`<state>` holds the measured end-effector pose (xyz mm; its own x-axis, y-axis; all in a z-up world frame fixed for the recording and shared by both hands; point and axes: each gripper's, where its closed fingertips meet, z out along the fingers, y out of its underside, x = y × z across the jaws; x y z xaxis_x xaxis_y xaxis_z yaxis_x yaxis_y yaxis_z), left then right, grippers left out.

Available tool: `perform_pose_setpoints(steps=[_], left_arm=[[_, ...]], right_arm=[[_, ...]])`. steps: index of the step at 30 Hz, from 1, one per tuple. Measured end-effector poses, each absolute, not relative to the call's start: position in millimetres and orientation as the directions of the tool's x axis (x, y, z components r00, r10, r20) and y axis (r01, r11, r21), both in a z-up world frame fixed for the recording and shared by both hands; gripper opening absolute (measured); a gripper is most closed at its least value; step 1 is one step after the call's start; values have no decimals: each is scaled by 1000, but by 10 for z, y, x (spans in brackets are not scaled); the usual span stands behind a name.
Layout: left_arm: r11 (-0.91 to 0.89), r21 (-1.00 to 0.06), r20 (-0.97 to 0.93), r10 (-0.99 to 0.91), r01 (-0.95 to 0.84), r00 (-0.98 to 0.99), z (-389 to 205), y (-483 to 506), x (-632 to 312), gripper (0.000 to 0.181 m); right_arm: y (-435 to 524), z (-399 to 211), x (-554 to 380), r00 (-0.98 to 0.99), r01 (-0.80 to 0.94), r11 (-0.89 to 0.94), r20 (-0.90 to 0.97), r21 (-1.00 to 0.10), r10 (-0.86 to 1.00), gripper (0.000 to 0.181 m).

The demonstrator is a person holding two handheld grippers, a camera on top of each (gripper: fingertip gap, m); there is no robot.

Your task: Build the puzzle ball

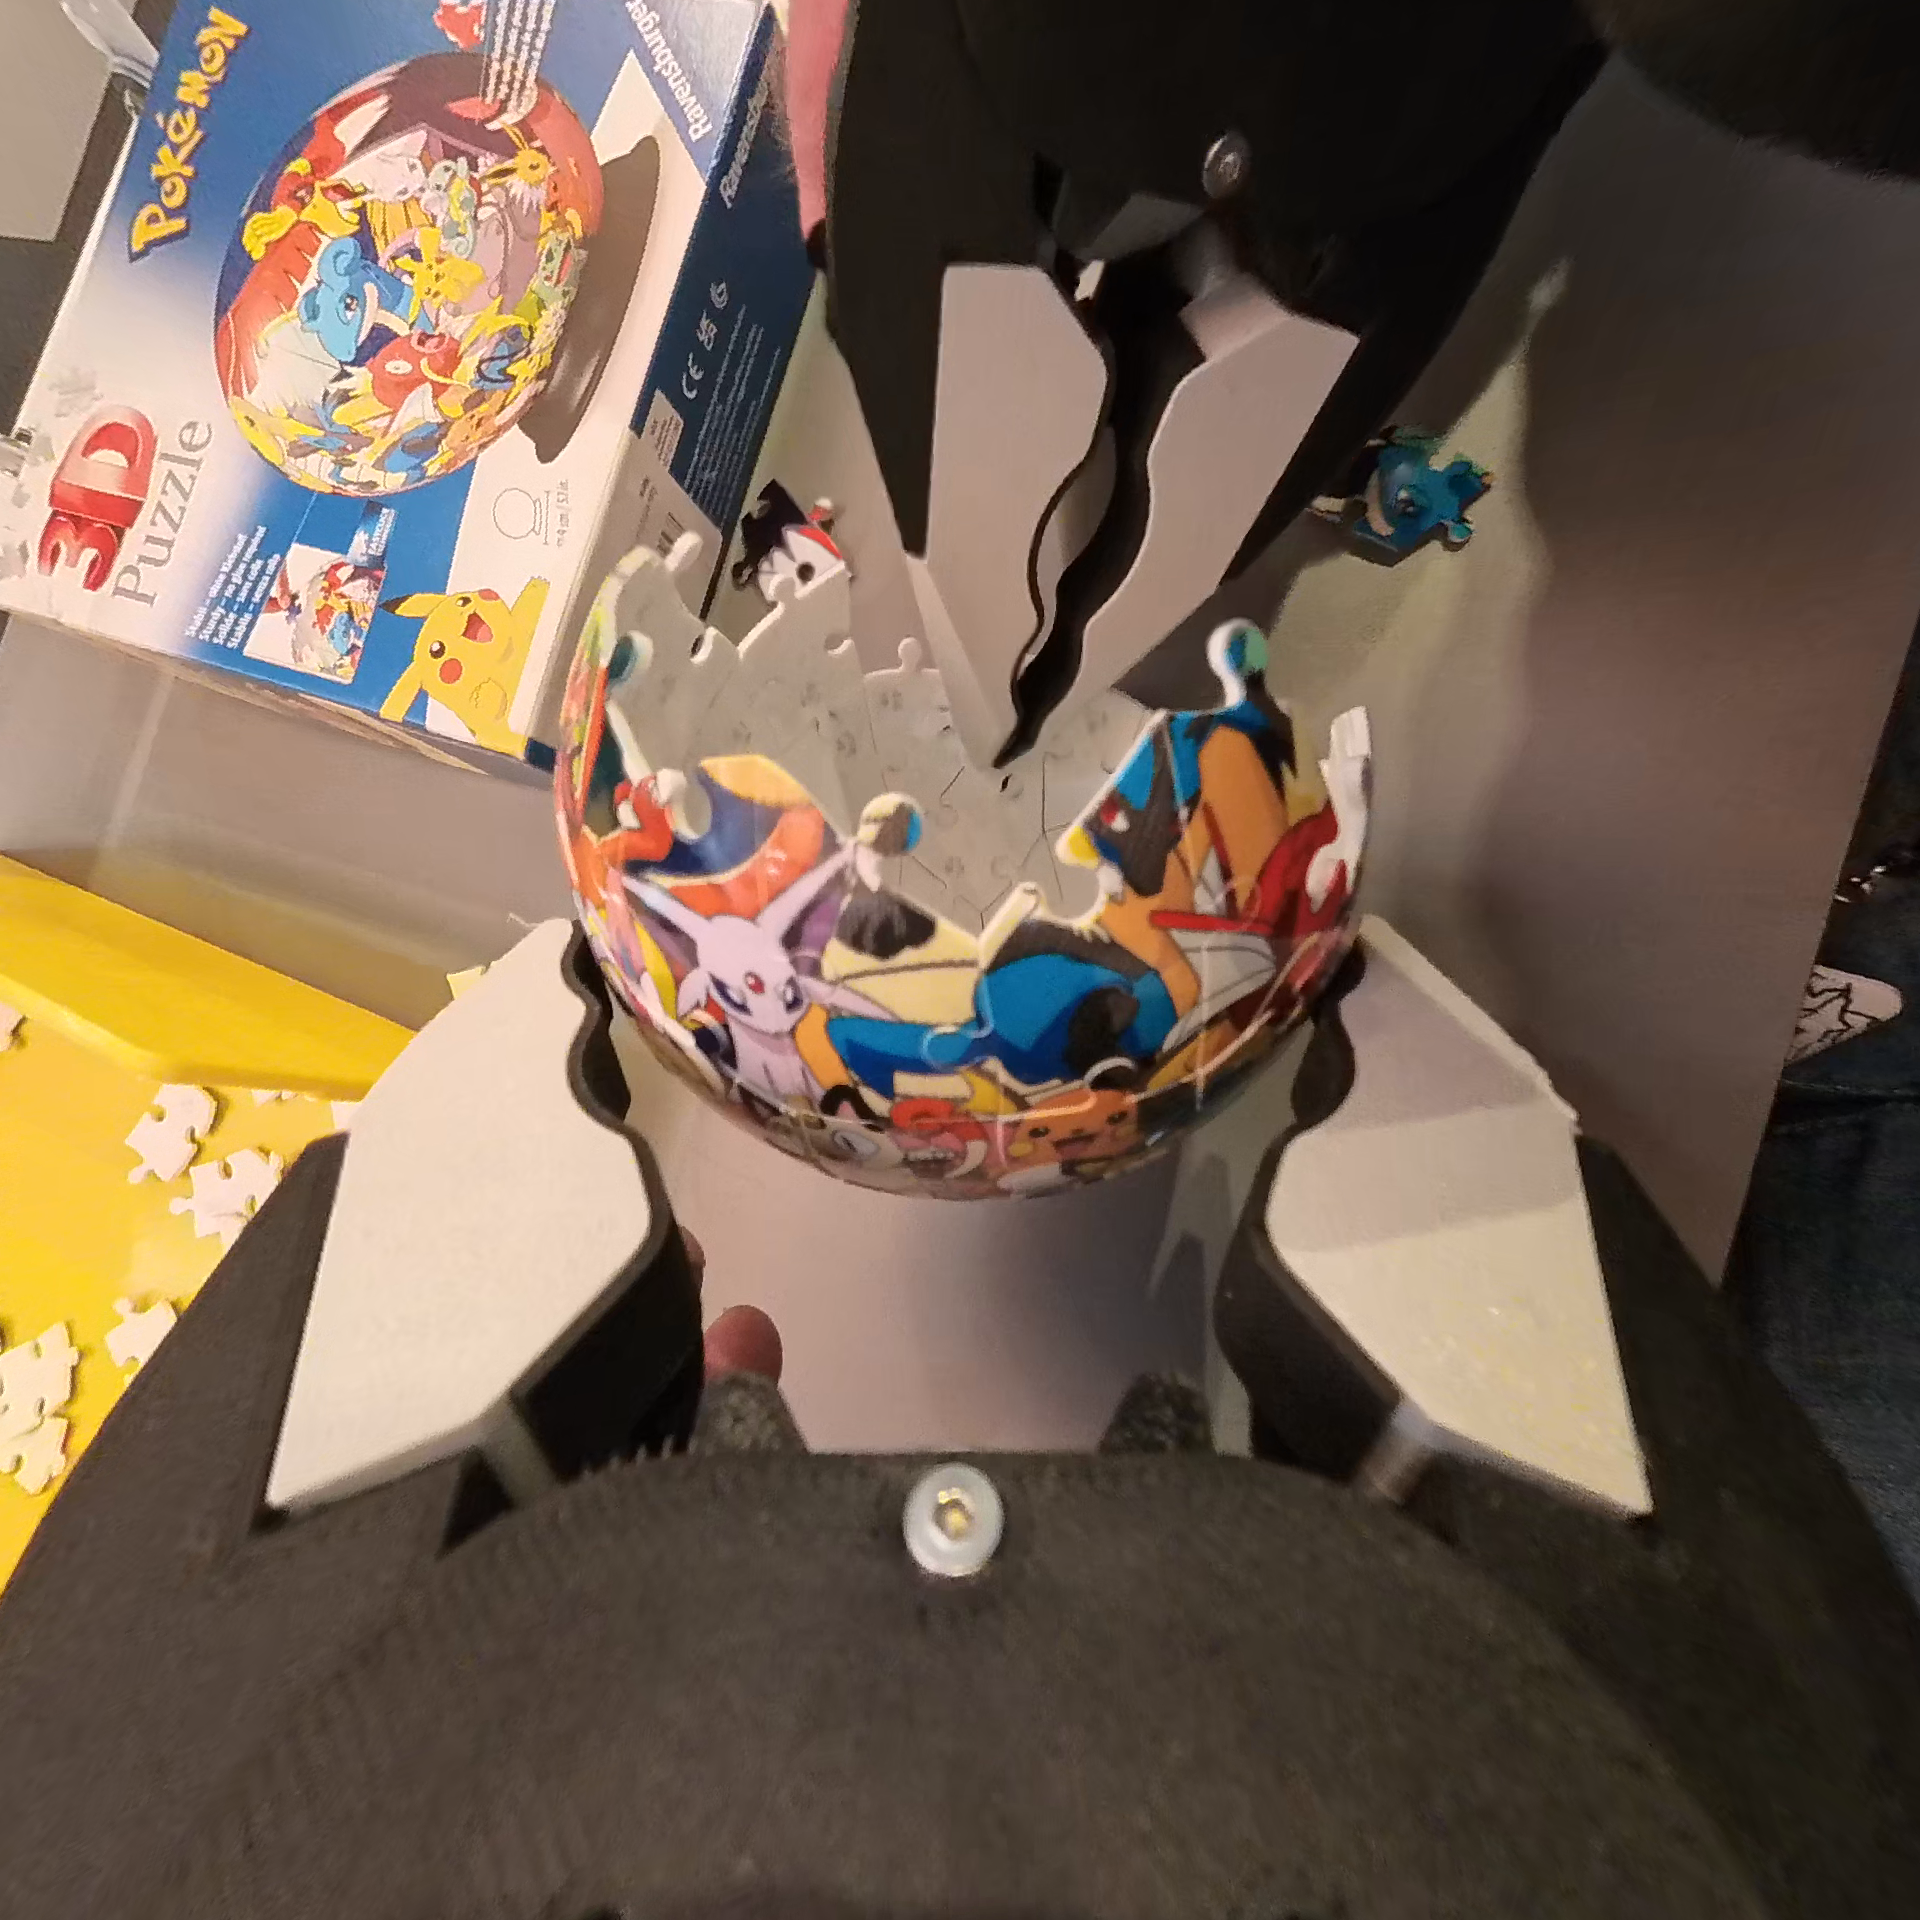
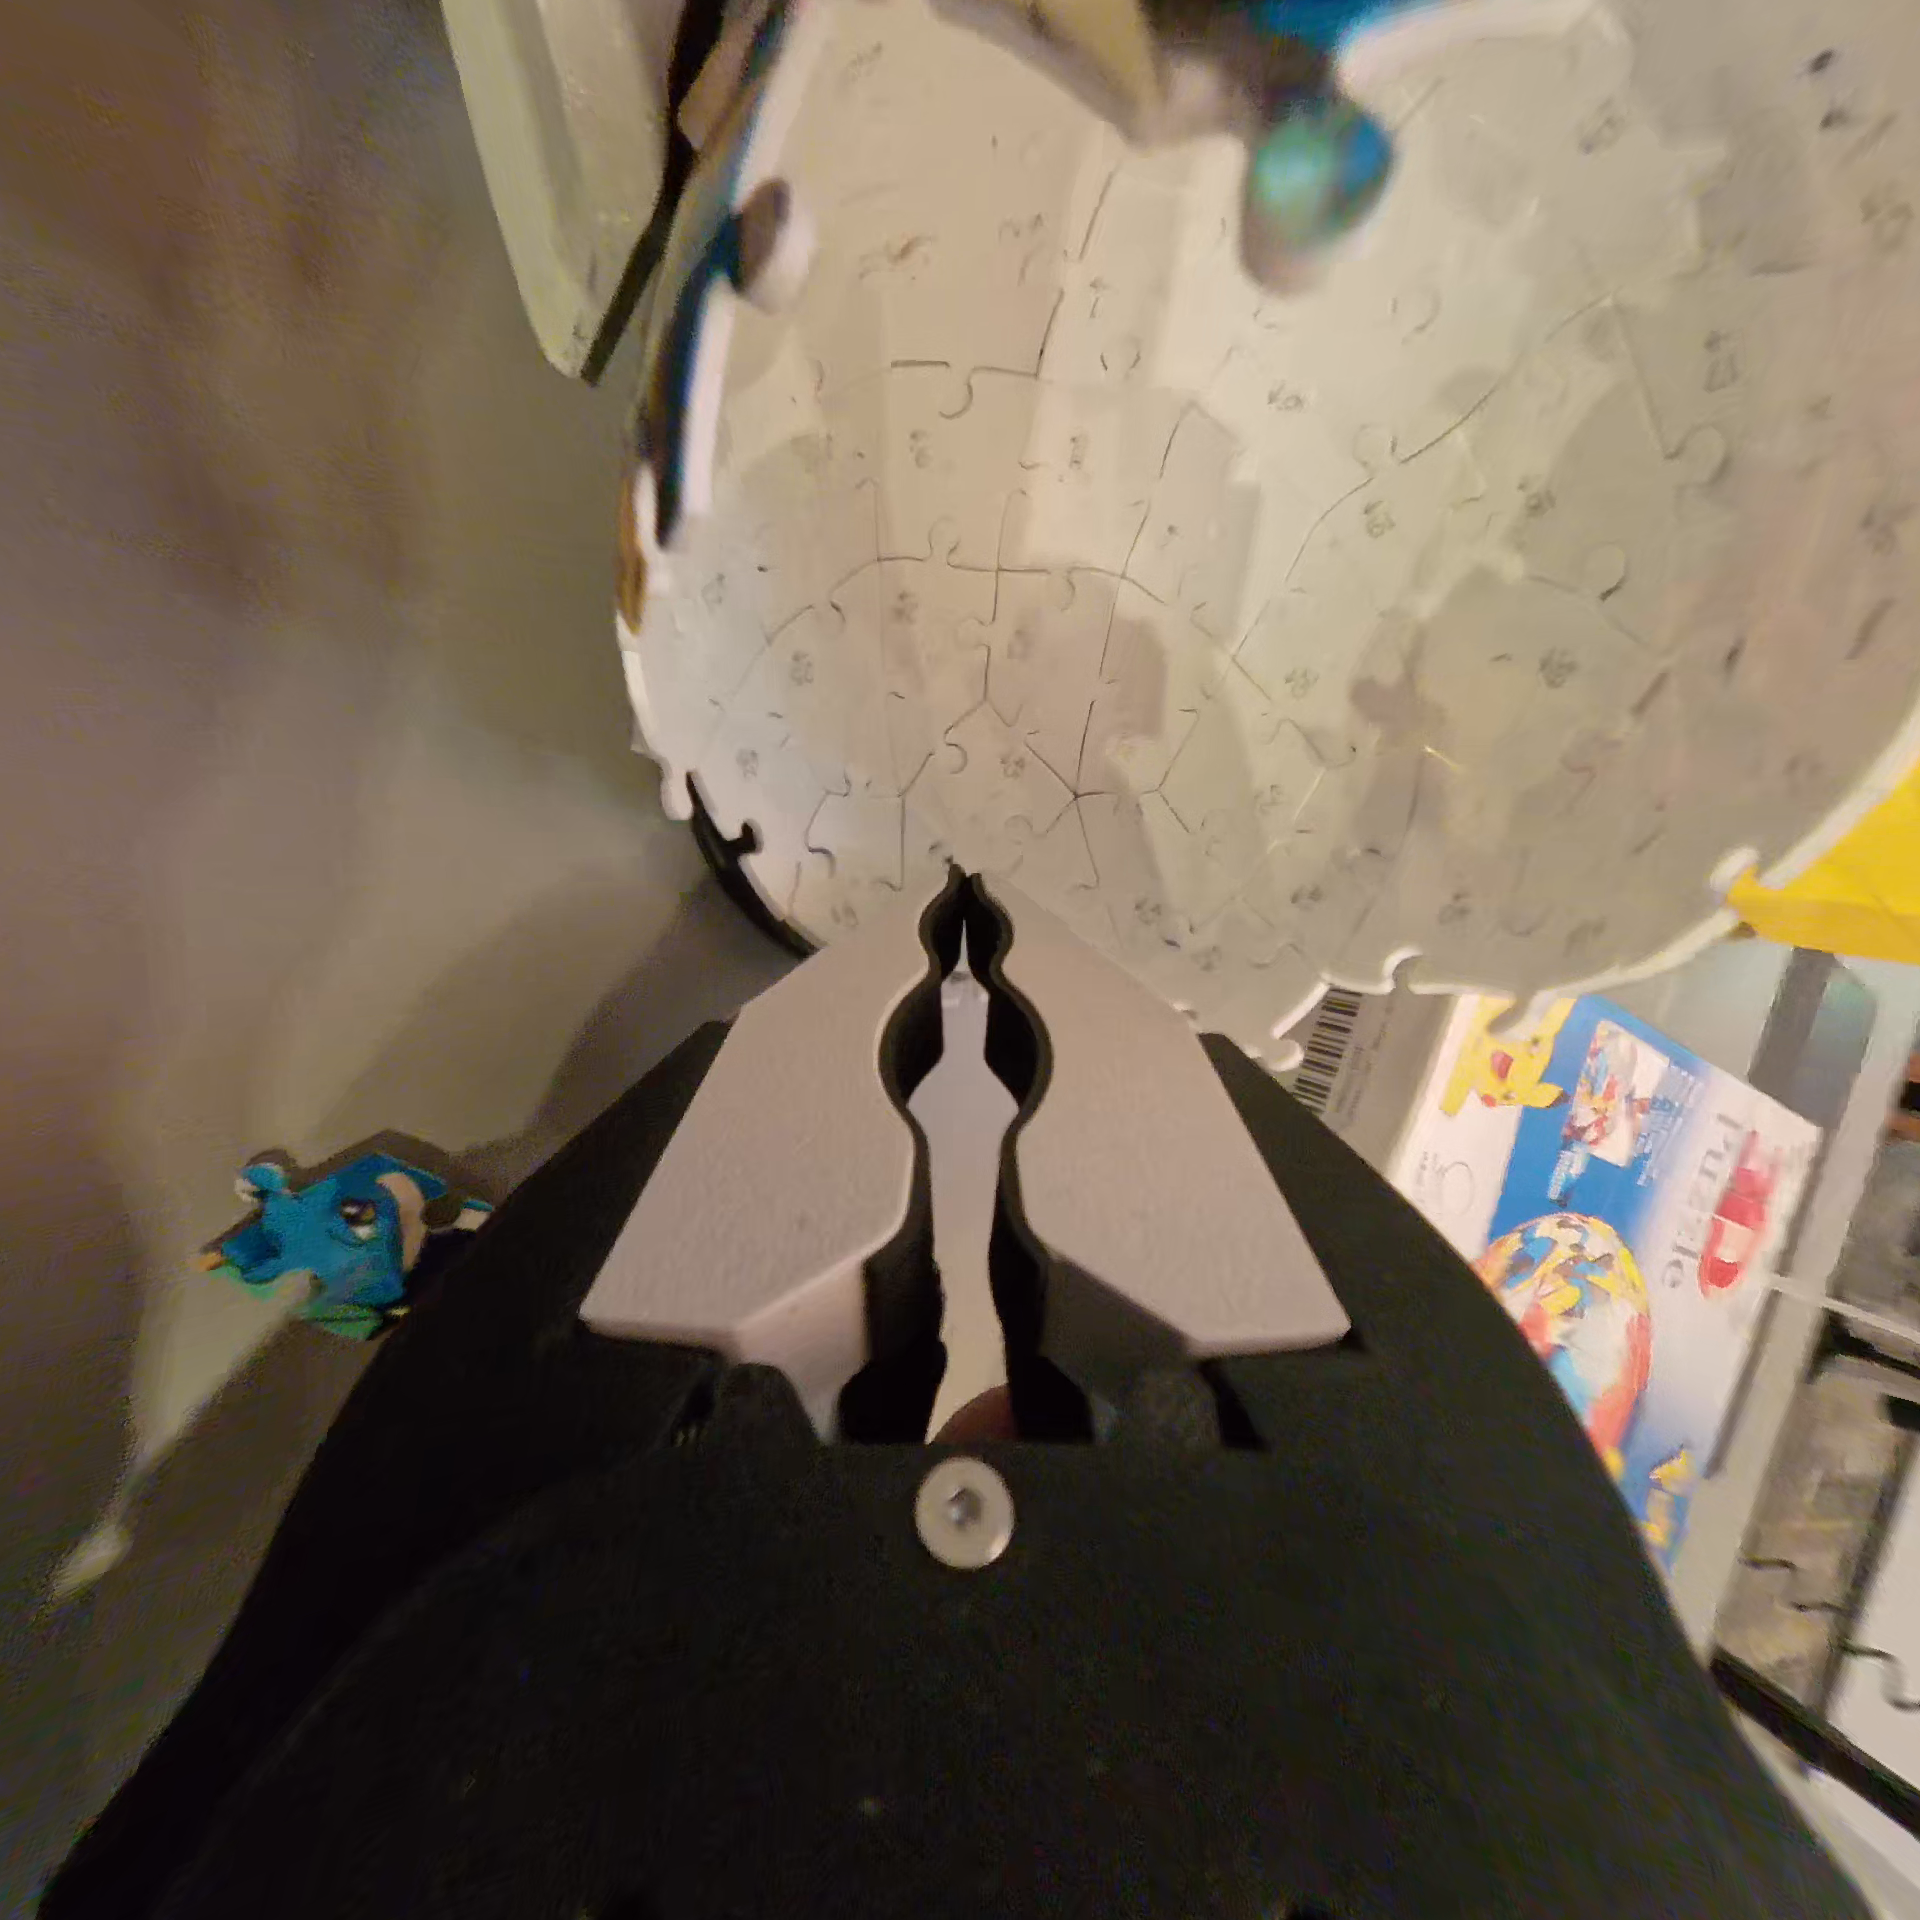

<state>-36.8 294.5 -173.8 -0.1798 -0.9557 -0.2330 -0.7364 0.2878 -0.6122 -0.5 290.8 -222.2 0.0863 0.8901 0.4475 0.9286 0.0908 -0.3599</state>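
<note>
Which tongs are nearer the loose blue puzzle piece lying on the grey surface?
Right. The right tongs poke inside the puzzle ball, their body passing beside the blue piece. The left tongs cradle the ball's sides, farther away.

Puzzle ball glossy printed outside, matt white inside.

We note the half-built bowl-shaped plastic puzzle ball between the left gripper fingers, above the grey table. The right gripper reaches into its hollow from behind. Behind-left lies the cardboard puzzle box; a loose blue piece behind-right; a yellow tray of pieces at left.
</note>
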Motion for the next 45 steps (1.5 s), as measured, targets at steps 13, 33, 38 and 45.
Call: perform_pose_setpoints(steps=[13,33,38,45], left_arm=[[271,-621,-242,-959,-735,-149,-1736,2963,-395,126],[268,-647,-287,-953,-714,-97,-1741,2929,-391,126],[270,-640,-295,-951,-719,-94,-1742,2923,-400,126],[288,-625,-323,-942,-726,-95,-1730,2907,-383,126]], right_arm=[[2990,-1960,377,604,600,-434,25,-672,796,10],[3051,-2187,47,692,203,-745,-445,-635,568,9],[3029,-2209,42,691,224,-748,-439,-625,574,13],[3030,-2244,24,699,255,-753,-422,-607,577,16]])
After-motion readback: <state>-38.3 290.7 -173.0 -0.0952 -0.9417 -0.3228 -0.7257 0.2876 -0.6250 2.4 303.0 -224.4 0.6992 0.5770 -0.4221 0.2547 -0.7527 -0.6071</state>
